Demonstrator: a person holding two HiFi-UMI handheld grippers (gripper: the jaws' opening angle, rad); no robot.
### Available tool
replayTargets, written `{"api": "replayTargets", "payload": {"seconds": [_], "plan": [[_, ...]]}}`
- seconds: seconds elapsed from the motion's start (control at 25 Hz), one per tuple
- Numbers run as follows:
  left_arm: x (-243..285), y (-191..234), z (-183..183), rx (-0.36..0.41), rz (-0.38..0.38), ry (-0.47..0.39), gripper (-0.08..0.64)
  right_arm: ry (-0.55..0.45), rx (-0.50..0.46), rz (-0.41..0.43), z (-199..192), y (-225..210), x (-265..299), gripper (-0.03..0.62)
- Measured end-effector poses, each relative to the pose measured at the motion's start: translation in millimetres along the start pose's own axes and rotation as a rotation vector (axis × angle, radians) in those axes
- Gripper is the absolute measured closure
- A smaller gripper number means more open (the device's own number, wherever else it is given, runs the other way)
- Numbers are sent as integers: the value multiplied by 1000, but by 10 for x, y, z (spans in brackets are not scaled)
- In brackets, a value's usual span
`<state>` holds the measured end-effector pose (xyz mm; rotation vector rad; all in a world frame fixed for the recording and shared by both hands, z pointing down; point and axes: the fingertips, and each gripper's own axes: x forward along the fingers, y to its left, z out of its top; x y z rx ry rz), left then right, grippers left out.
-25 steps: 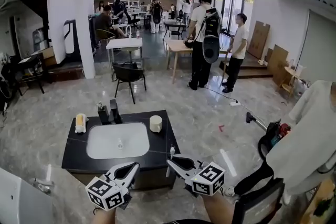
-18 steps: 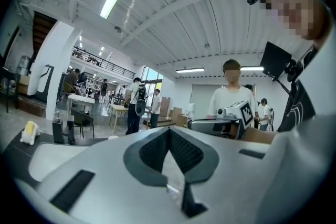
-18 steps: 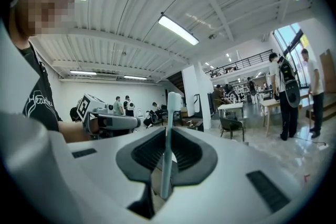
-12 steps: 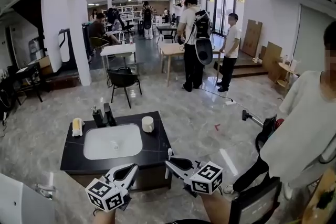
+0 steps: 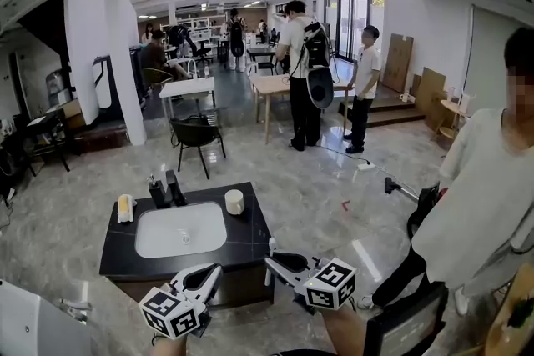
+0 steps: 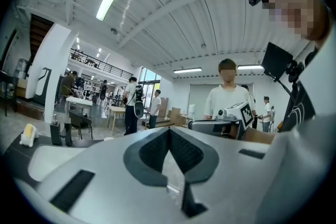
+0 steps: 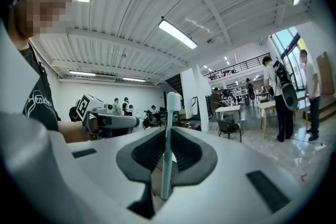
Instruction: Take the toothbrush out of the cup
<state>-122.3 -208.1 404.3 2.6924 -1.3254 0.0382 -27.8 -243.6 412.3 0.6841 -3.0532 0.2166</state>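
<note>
A pale toothbrush (image 7: 168, 139) stands upright between the pads of my right gripper (image 7: 168, 132), which is shut on it. In the head view that toothbrush (image 5: 272, 249) pokes up at the right gripper (image 5: 270, 261), just in front of the black counter's near edge. The white cup (image 5: 234, 201) stands on the counter right of the basin, well away from both grippers. My left gripper (image 5: 217, 268) hovers beside the right one; its pads (image 6: 157, 147) meet with nothing between them.
The black counter (image 5: 251, 234) holds a white basin (image 5: 180, 230), dark dispensers (image 5: 167, 189) and a yellow item (image 5: 125, 207). A person in white (image 5: 476, 204) stands close on the right. A chair (image 5: 197, 133), tables and several people fill the hall beyond.
Both grippers have drifted slightly along the counter's near edge, side by side. The toothbrush stays in the right gripper. The head view has swung a little.
</note>
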Motion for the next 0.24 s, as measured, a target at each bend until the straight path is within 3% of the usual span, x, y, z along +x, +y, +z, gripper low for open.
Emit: {"api": "replayTargets", "payload": {"seconds": [0.24], "plan": [[-34,-64,-18,3,-2,-1,558,0,0,8,-33,70,-20,555]]}}
